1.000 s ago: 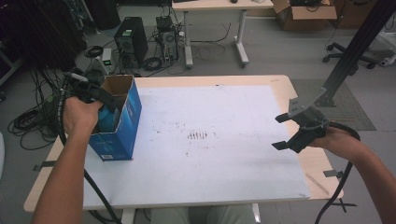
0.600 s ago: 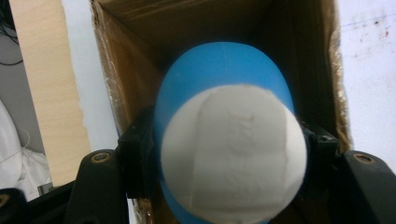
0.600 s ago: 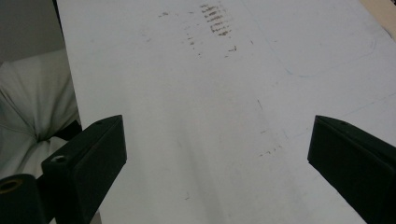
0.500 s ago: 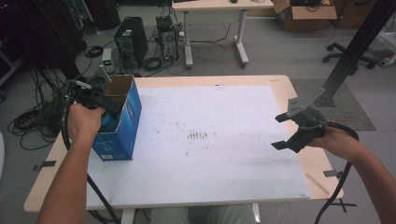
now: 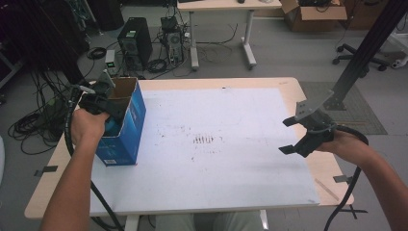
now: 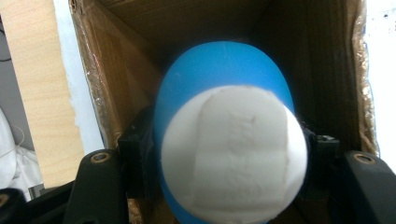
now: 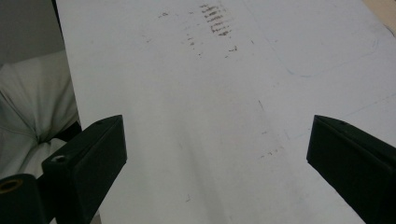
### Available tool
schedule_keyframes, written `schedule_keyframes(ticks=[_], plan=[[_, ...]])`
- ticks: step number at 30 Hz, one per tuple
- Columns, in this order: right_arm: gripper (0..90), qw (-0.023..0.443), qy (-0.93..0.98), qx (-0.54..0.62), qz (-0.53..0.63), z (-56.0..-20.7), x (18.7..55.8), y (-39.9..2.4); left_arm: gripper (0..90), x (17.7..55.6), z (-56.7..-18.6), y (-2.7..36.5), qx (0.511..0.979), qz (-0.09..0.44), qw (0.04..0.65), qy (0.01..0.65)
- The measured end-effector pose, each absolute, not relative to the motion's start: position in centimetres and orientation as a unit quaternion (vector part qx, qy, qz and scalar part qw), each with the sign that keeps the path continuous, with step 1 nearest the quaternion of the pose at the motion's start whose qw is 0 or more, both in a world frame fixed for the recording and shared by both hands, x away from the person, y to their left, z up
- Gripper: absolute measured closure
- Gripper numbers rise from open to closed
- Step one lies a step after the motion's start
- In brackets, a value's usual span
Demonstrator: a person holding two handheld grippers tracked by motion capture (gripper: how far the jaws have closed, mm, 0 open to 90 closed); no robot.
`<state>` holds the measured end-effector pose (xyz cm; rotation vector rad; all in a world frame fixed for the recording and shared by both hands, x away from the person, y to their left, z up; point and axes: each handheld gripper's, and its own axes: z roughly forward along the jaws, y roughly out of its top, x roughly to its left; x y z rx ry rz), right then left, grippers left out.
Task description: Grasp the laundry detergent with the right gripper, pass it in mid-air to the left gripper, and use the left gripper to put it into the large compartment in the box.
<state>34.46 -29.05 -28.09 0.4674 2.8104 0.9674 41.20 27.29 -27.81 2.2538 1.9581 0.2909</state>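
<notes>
Item: blue-and-white ball (image 6: 229,154), pinched in left tongs (image 5: 103,98), now carried farther over the open blue box (image 5: 126,126) on counter (image 5: 221,139); drop-in pending. Right tongs (image 5: 294,135) spread, unmoved.

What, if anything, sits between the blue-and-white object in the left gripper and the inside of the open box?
Nothing visible. The left gripper is shut on the blue-and-white object, which hangs in the cardboard box's open mouth. The left gripper view shows bare brown walls beyond it; the object hides the bottom.
</notes>
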Motion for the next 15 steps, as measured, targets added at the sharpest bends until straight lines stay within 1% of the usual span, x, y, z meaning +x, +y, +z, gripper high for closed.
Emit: schedule_keyframes(ticks=[6, 9, 10, 12, 15], plan=[[4.6, 0.067, 0.932, 0.156, 0.321, -28.1, 34.3, -29.2, 37.4, 41.3, -27.8, 27.4, 0.748, 0.089, 0.075, 0.654], [4.8, 0.066, 0.932, 0.156, 0.321, -28.1, 34.2, -29.2, 30.3, 41.3, -27.6, 27.4, 0.748, 0.075, 0.080, 0.655], [4.8, 0.066, 0.932, 0.156, 0.321, -28.1, 34.2, -29.2, 30.3, 41.3, -27.5, 27.4, 0.751, 0.069, 0.079, 0.652], [4.8, 0.066, 0.933, 0.154, 0.319, -28.1, 34.1, -29.2, 29.8, 41.2, -27.1, 27.4, 0.749, 0.079, 0.080, 0.653], [4.8, 0.067, 0.933, 0.153, 0.318, -28.1, 34.0, -29.2, 25.6, 40.8, -25.9, 27.5, 0.751, 0.091, 0.089, 0.648]])
